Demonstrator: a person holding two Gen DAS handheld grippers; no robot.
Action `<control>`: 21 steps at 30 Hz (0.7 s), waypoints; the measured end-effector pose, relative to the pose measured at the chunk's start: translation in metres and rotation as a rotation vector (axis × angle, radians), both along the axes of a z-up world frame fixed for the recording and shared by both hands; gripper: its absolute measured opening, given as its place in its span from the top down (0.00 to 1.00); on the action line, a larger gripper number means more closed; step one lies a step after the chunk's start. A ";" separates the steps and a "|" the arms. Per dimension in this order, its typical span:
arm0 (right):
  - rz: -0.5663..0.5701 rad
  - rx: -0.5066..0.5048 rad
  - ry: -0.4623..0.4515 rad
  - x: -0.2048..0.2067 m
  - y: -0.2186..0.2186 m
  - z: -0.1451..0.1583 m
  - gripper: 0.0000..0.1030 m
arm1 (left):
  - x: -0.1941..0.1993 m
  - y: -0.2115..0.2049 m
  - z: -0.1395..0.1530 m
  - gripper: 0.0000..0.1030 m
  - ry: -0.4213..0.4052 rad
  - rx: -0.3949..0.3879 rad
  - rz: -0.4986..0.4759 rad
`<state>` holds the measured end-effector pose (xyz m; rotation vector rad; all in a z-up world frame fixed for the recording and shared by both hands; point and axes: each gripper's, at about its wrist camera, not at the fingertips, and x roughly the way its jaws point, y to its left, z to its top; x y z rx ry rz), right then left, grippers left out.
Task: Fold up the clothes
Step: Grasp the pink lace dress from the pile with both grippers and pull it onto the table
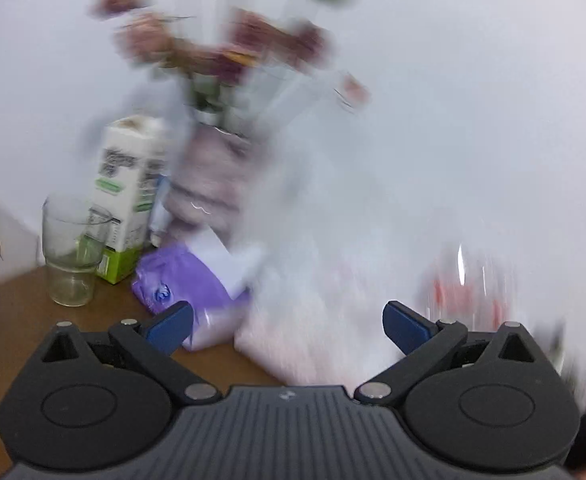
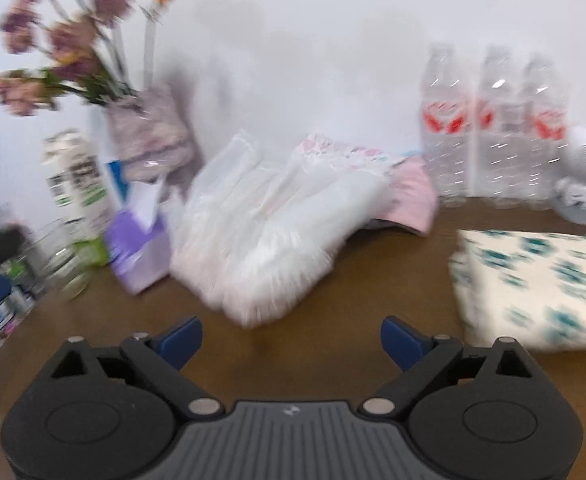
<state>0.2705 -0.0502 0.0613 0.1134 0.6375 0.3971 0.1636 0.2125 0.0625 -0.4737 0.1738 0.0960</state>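
Note:
A heap of white and pale pink clothes (image 2: 269, 232) lies on the brown table (image 2: 365, 288) near the wall, with a pink garment (image 2: 411, 196) behind it. A folded cream cloth with teal print (image 2: 541, 280) lies at the right. My right gripper (image 2: 291, 340) is open and empty, a little in front of the heap. My left gripper (image 1: 287, 326) is open and empty, close up to the blurred white clothes (image 1: 313, 312).
A vase of purple flowers (image 2: 145, 132), a white and green carton (image 2: 81, 188), a glass (image 1: 73, 252) and a purple tissue pack (image 2: 141, 252) stand at the left. Three water bottles (image 2: 493, 128) stand at the back right. Both views are motion-blurred.

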 end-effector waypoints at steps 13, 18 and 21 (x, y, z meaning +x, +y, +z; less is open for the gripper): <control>0.095 0.005 -0.187 -0.026 0.017 0.062 0.98 | 0.016 0.026 -0.033 0.00 -0.065 -0.216 -0.118; 0.170 -0.028 -0.386 -0.125 -0.030 0.150 0.98 | -0.003 -0.002 -0.010 0.00 -0.145 -0.344 -0.460; 0.215 -0.046 -0.503 -0.184 -0.059 0.202 0.98 | -0.033 -0.042 0.002 0.00 -0.034 -0.451 -0.715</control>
